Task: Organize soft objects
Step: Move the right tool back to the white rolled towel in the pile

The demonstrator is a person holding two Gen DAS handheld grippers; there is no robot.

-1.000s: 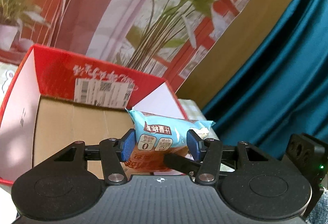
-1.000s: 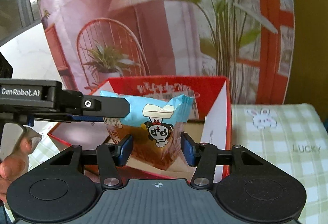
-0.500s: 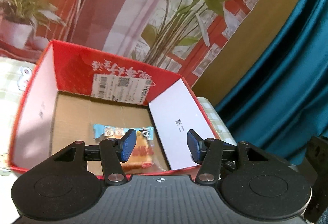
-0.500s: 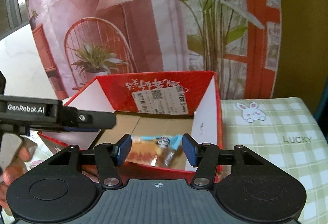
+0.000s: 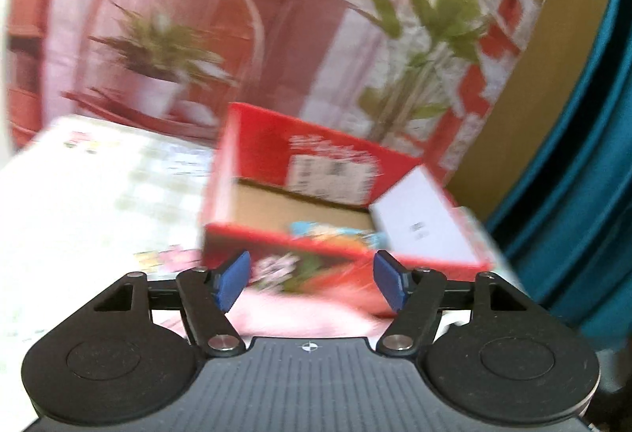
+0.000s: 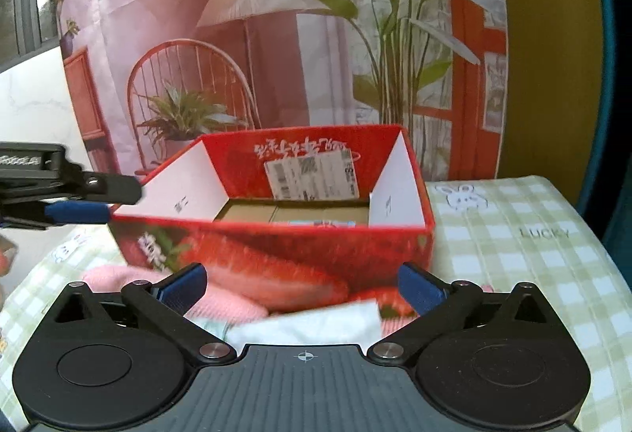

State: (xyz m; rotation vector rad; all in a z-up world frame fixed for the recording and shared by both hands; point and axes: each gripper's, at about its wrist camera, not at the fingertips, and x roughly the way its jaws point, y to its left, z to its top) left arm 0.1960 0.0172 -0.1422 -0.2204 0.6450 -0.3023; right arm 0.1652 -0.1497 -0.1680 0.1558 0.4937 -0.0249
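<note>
In front of red box (image 6: 276, 254), we log: left gripper (image 5: 312, 280) and right gripper (image 6: 302, 288) both empty, jaws opening; snack packets (image 5: 335, 234) inside box; pink cloth (image 6: 221, 297) against box front.

The whole left wrist view is smeared by motion blur, so the print on the red box (image 5: 300, 163) and its shipping label (image 5: 331, 175) cannot be read. The snack packets (image 5: 335, 234) inside show only as a blue and orange streak there, and in the right wrist view only a thin sliver above the box's near wall. The pink soft item (image 6: 221, 297) and the white packet (image 6: 308, 325) are partly hidden behind the right gripper's body, and the left gripper (image 6: 79, 203) is cut off by the picture's left edge.
</note>
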